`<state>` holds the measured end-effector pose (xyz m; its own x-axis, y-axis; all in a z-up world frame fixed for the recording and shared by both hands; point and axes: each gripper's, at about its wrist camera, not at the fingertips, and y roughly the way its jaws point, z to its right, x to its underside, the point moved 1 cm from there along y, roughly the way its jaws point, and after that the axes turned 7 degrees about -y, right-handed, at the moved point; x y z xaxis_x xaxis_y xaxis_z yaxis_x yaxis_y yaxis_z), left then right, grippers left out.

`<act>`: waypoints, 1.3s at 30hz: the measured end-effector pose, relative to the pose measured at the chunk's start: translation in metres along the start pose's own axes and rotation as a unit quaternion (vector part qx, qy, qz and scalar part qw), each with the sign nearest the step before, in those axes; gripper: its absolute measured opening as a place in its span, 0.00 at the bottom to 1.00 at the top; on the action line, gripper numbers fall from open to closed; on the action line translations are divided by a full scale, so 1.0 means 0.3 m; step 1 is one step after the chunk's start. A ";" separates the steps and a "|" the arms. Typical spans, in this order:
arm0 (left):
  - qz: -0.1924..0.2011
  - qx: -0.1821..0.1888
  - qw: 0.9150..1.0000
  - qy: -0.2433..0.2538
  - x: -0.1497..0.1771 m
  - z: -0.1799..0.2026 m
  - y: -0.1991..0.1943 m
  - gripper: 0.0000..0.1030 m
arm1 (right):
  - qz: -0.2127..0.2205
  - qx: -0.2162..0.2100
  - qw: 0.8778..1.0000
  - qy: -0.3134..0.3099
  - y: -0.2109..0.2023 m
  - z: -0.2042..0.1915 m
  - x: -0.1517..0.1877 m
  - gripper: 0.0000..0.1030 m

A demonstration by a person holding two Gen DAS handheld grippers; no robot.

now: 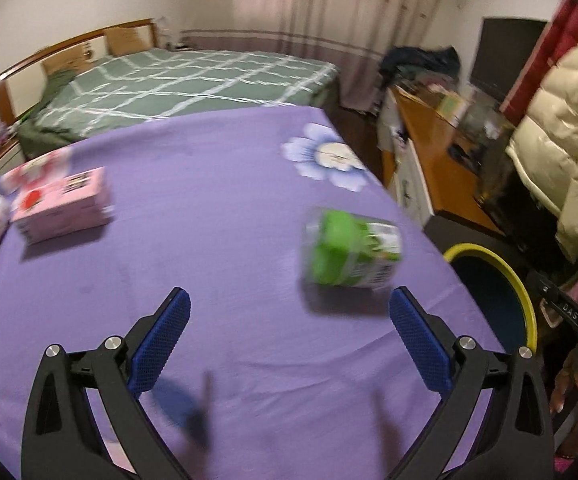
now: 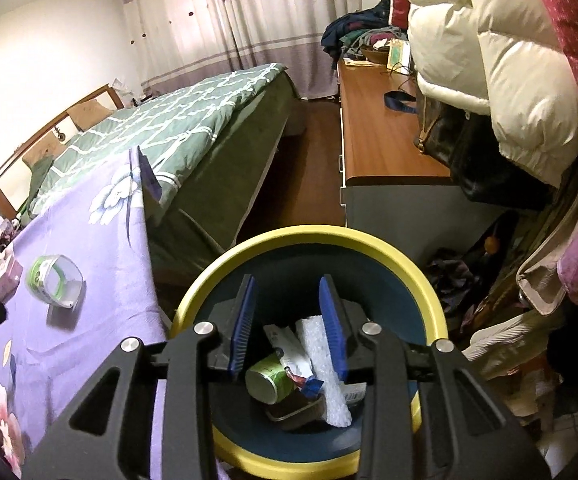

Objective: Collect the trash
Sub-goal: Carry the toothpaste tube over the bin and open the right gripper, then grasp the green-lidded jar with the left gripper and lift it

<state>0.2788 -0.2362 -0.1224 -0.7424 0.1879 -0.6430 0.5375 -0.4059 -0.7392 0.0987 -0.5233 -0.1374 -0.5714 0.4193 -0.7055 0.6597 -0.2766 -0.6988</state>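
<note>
**Right gripper above the bin, left gripper over the purple surface**

The left gripper (image 1: 289,300) has its fingers wide apart and holds nothing. At 1 o'clock from it, a green and white plastic cup (image 1: 353,254) lies on its side on the purple cloth-covered surface (image 1: 209,200). A pink carton box (image 1: 65,204) lies at 10 o'clock.

The right gripper (image 2: 289,322), fingers apart and empty, hangs over the round yellow-rimmed dark blue bin (image 2: 401,258), with a green can (image 2: 269,380) and white wrappers (image 2: 323,364) inside.

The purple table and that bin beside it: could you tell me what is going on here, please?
A person is clearing trash with two handheld grippers. The right gripper hangs open and empty over the yellow-rimmed bin, which already holds a can and wrappers. The left gripper is open above the purple table, near a green container; pink boxes remain.
</note>
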 end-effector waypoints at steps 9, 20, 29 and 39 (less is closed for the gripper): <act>-0.024 -0.019 0.999 0.030 -0.037 0.124 0.121 0.95 | -0.002 -0.012 1.000 0.000 0.027 0.010 -0.004 0.31; -0.035 -0.031 0.998 0.048 -0.054 0.138 0.198 0.94 | -0.012 -0.016 1.000 -0.009 0.053 -0.011 0.003 0.31; -0.038 -0.028 0.998 0.049 -0.047 0.142 0.195 0.68 | -0.014 -0.015 1.000 -0.011 0.056 -0.019 0.004 0.31; -0.028 0.007 0.997 0.078 -0.011 0.273 0.073 0.68 | -0.006 0.002 1.000 -0.013 0.019 0.046 0.035 0.31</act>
<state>0.2604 -0.3189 -0.1199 -0.6987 0.3472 -0.6255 0.4908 -0.4035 -0.7722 0.0898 -0.5323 -0.1505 -0.5923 0.4006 -0.6991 0.6506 -0.2741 -0.7082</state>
